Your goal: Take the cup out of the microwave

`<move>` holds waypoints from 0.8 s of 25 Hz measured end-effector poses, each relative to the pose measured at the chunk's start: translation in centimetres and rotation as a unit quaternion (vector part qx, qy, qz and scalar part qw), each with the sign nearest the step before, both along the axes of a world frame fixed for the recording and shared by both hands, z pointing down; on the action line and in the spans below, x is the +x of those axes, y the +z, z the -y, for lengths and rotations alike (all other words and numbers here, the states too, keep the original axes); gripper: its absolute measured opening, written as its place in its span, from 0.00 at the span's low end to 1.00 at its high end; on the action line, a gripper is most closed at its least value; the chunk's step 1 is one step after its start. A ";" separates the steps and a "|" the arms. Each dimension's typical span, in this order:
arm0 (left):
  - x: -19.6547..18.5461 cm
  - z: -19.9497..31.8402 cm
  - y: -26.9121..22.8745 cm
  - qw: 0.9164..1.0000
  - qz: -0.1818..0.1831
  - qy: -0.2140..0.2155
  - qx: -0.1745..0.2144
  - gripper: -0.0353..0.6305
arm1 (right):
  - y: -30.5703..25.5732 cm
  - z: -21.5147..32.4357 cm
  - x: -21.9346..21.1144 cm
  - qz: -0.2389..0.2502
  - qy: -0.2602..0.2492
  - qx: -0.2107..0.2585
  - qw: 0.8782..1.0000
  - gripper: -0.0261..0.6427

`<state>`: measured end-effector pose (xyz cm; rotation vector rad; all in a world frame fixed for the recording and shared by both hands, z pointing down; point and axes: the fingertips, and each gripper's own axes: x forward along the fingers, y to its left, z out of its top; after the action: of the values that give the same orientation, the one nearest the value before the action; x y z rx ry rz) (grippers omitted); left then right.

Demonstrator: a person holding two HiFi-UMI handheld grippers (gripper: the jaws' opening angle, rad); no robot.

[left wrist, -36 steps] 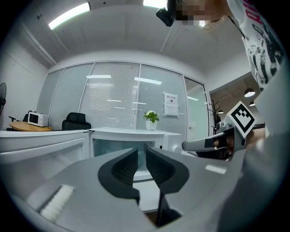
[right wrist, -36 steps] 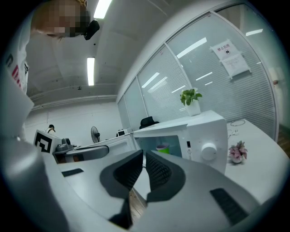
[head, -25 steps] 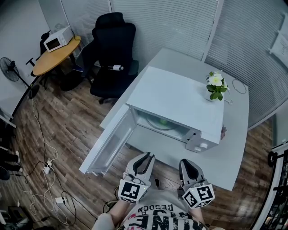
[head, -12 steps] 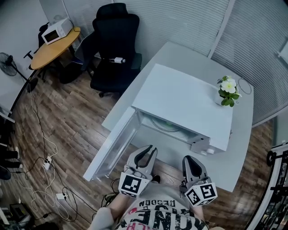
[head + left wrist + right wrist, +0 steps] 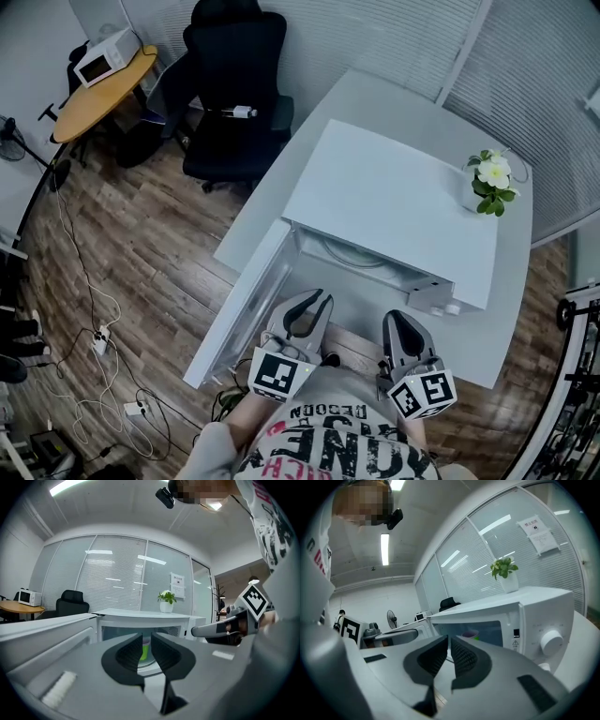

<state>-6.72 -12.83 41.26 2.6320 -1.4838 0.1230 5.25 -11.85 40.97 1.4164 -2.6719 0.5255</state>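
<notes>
A white microwave (image 5: 394, 197) stands on the pale table (image 5: 511, 309), its door (image 5: 244, 305) swung wide open to the left. A green cup (image 5: 145, 649) sits inside on the turntable, and its rim also shows in the right gripper view (image 5: 474, 636). The head view does not show the cup. My left gripper (image 5: 319, 298) is level in front of the open cavity, short of it, jaws slightly apart and empty (image 5: 146, 637). My right gripper (image 5: 398, 319) is beside it, below the control panel, with its jaws together and nothing in them (image 5: 449, 641).
A potted plant (image 5: 492, 183) stands at the microwave's far right corner. A black office chair (image 5: 234, 84) is behind the table. A round wooden table (image 5: 98, 80) with a second small microwave stands far left. Cables (image 5: 94, 347) lie on the wood floor.
Both grippers have moved forward, closer to the microwave's open front. Their jaws look unchanged. The door stays open.
</notes>
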 end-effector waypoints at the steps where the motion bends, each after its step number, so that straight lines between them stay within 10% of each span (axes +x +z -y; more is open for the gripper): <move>1: -0.1 0.1 -0.1 1.000 0.000 0.004 0.002 0.13 | -0.1 0.1 -0.2 0.000 0.003 0.001 1.000 0.08; 20: 0.1 1.9 -1.1 1.000 -0.010 0.013 -0.014 0.13 | -1.1 2.3 -0.1 0.013 0.033 0.025 0.999 0.08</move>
<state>-6.60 -14.77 40.15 2.6236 -1.4313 0.1196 5.12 -14.16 39.83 1.5252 -2.6853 0.4905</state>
